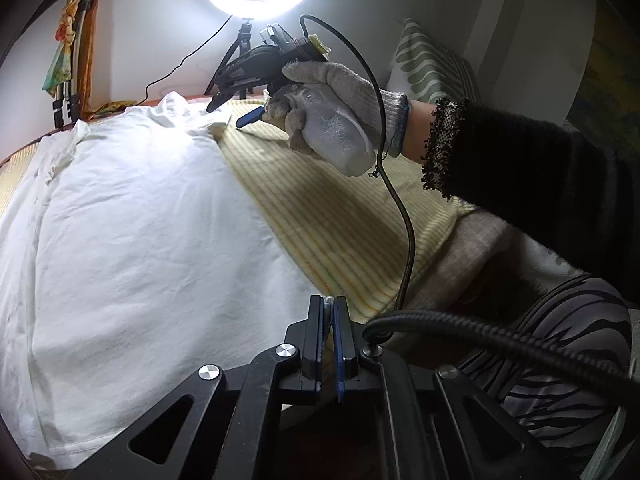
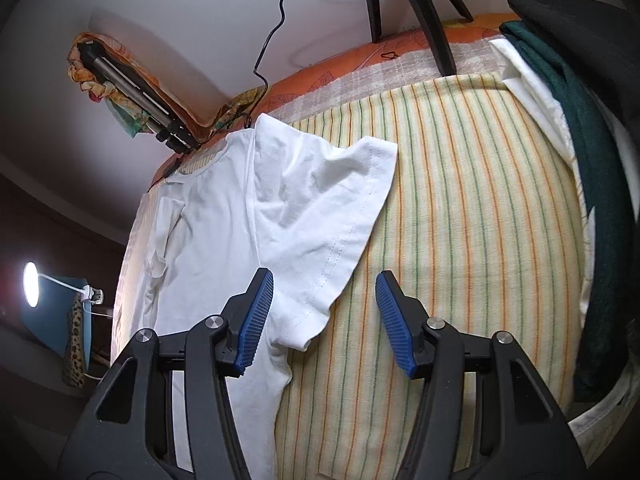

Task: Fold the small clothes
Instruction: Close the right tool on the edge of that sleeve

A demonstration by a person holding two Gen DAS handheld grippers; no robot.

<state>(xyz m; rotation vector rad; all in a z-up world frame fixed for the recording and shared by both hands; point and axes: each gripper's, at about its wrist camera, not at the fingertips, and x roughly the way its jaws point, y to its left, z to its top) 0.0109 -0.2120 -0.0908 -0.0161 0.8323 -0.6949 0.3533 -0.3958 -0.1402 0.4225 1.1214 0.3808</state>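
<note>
With our left gripper (image 1: pixel 329 332) clamped on the near hem of the white T-shirt (image 1: pixel 132 216), we're mid-setup for the first fold. Ahead, the right gripper (image 2: pixel 325 320) hangs slack-jawed just over the sleeve (image 2: pixel 320 208) — empty. Next, we judge: pinch that sleeve edge, then carry both ends across the striped cover (image 2: pixel 460 208) together.

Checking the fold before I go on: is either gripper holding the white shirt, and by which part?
The left gripper pinches the shirt at its bottom edge. The right gripper is open over the sleeve, holding nothing.
</note>
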